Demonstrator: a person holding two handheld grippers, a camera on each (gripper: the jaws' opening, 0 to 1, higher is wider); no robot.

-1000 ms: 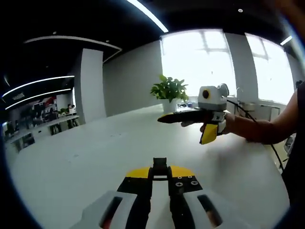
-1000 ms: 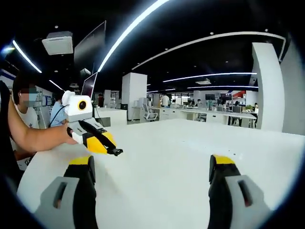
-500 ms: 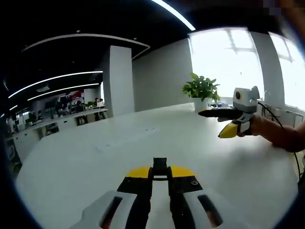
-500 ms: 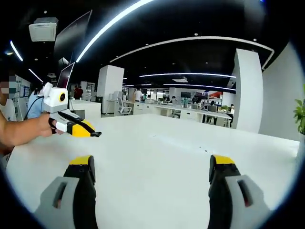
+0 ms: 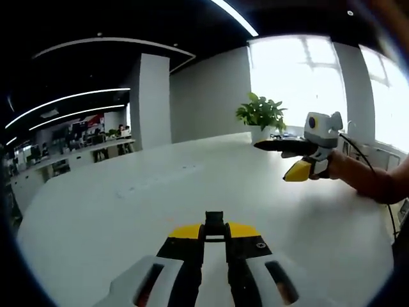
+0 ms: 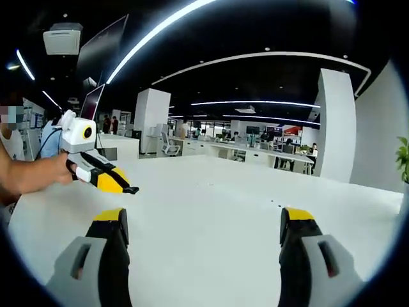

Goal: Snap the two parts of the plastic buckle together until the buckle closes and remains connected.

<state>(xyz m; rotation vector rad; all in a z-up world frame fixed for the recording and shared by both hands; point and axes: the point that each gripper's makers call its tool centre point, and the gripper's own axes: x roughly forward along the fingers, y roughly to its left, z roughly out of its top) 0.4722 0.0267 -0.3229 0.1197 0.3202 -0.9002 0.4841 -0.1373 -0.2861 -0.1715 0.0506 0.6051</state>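
In the left gripper view, our left gripper [image 5: 215, 231] held its jaws clamped on a black buckle part [image 5: 215, 222], its long axis pointing forward over the white table [image 5: 160, 192]. Our right gripper [image 6: 200, 225] hovered above the table with jaws wide apart.

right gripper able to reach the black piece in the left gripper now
Probably yes: the right gripper stands open and empty, with only white table between it and the black piece the left gripper clamps.

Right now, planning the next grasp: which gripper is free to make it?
Probably right: the right gripper stands wide open and empty; the left gripper is shut on a small black buckle part.
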